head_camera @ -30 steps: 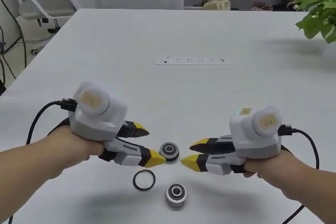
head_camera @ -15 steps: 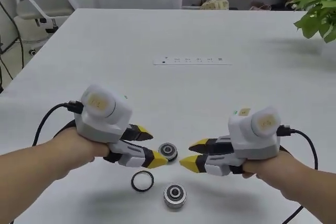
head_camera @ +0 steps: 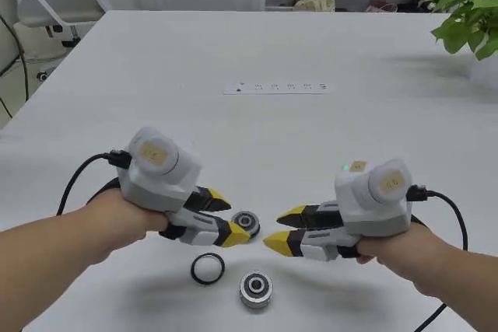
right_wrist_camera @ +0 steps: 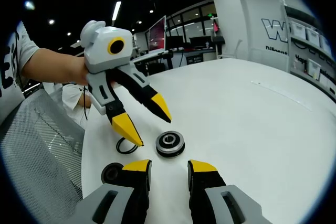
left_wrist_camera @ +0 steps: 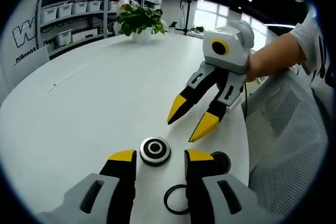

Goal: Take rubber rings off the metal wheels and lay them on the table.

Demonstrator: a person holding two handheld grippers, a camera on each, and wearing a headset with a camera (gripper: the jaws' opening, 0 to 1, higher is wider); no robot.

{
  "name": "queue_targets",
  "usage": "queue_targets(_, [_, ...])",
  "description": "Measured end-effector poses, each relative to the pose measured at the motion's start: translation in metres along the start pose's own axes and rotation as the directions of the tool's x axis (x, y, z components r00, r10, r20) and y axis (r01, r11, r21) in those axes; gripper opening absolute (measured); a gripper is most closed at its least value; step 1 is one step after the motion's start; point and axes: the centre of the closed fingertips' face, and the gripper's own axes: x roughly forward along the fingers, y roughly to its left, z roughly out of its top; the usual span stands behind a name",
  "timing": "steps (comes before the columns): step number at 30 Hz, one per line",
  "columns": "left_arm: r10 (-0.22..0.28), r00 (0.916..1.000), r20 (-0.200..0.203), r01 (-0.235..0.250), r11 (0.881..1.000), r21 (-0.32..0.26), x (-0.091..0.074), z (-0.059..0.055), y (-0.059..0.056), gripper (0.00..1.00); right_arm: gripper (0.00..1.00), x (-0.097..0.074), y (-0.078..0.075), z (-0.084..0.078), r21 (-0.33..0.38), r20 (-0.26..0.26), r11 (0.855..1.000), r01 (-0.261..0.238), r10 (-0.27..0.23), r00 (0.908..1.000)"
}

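Both claws are low over the table (head_camera: 327, 44), pointed at each other, with one wheel (head_camera: 246, 223) lying between their tips. The left claw (head_camera: 232, 219) sits at nine o'clock of the wheel, jaws spread and empty, its lower tip just beside it. In the left gripper view the wheel lies right ahead of the gap, so I'd say the claw is lined up to pinch it. The right claw (head_camera: 278, 229) faces in from three o'clock, also open and holding nothing, near the wheel but apart from it. It is likely placed there to steady the wheel or peel the rubber. One ring (head_camera: 208, 268) lies flat on the table at seven o'clock from that wheel. A second wheel (head_camera: 256, 288) rests at six o'clock, near the ring. Whether either wheel has rubber on it I cannot tell from here.
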Motion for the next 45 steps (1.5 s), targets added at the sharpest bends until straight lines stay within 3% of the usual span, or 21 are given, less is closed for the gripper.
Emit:
queue_targets(22, [-0.014,0.9998,-0.013,0.014,1.0,0.004,0.013,-0.002,0.0,0.23,0.26,0.002,-0.002,-0.004,0.005,-0.004,1.0,0.0,0.0,1.0])
queue_targets(33, [0.01,0.9999,-0.009,-0.01,1.0,0.016,0.013,-0.001,0.005,0.17,0.25,0.002,-0.003,-0.003,0.004,-0.004,1.0,0.002,-0.002,1.0])
queue_targets(41, [0.047,0.9988,-0.014,-0.046,0.997,0.056,0.014,-0.001,0.008,0.12,0.25,0.003,-0.003,-0.002,0.0,-0.004,1.0,0.003,-0.003,1.0])
queue_targets(45, [0.059,0.9979,-0.024,-0.056,0.991,0.124,0.014,-0.002,0.006,0.12,0.25,0.003,-0.003,-0.001,0.0,-0.005,1.0,0.005,-0.005,1.0])
